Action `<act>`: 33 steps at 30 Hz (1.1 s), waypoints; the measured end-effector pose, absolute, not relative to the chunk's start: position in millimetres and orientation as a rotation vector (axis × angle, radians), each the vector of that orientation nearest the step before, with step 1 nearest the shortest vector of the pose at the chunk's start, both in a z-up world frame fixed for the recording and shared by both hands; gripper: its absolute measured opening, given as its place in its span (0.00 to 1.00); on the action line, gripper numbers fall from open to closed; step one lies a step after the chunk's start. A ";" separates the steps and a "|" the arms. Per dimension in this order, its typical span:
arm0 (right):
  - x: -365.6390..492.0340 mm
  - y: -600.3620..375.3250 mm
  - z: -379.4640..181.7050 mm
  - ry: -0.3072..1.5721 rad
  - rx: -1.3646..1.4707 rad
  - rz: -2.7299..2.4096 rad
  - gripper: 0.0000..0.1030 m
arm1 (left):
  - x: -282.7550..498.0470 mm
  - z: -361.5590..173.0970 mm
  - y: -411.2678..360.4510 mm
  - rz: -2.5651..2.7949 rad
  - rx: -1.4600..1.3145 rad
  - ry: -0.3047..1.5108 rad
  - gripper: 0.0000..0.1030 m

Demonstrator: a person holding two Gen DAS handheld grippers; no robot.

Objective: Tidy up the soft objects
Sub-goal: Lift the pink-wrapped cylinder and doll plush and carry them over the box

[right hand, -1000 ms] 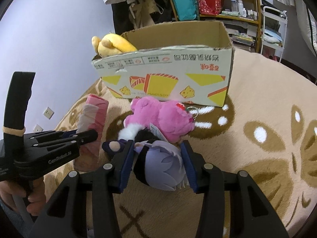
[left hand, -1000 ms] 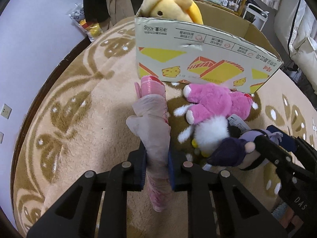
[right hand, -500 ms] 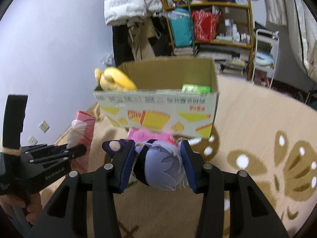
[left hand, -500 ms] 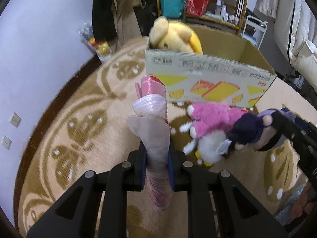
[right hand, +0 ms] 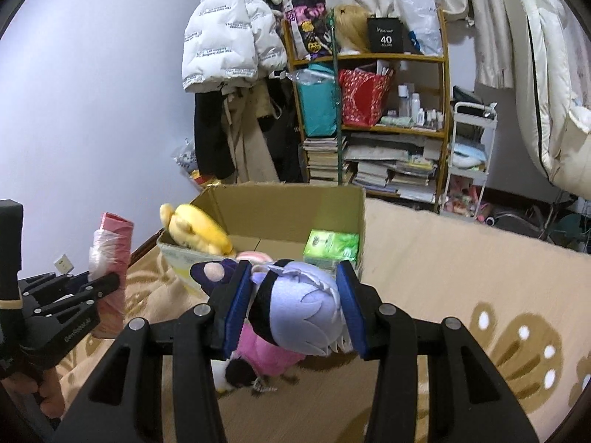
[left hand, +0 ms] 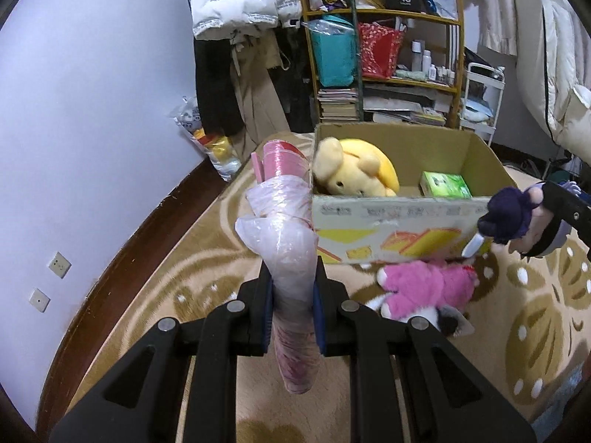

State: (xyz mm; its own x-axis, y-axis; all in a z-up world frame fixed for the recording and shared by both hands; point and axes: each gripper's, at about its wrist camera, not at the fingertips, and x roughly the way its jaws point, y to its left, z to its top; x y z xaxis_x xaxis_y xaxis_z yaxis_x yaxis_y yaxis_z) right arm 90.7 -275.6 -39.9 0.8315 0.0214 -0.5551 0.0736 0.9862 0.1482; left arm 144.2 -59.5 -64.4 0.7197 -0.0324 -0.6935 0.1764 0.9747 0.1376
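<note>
My left gripper is shut on a pink bundle wrapped in clear plastic and holds it upright in the air, left of the cardboard box. It also shows in the right wrist view. My right gripper is shut on a purple-haired plush doll, raised near the box's front wall; the doll also shows in the left wrist view. In the box lie a yellow plush and a green packet. A pink plush lies on the rug in front of the box.
The box stands on a beige patterned rug. A shelf of books and bags and hanging coats stand behind it. A white cart is at the right. The lilac wall runs along the left.
Both grippers have risen from the rug with their loads. The doll has lifted off the pink plush, and the box's inside has come into view.
</note>
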 end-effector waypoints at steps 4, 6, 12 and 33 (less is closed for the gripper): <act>96.2 -278.1 -31.8 0.569 0.165 -0.035 0.48 | 147.9 -48.4 -58.6 -0.109 0.212 0.725 0.16; 98.4 -278.5 -28.1 0.560 0.159 -0.036 0.48 | 149.0 -37.6 -59.6 -0.110 0.216 0.704 0.16; 104.8 -279.2 -23.5 0.548 0.147 -0.036 0.48 | 160.5 -3.5 -70.3 -0.123 0.244 0.622 0.16; 159.8 -290.6 -18.6 0.532 0.153 -0.026 0.48 | 247.8 3.9 -138.1 -0.284 0.158 0.707 0.16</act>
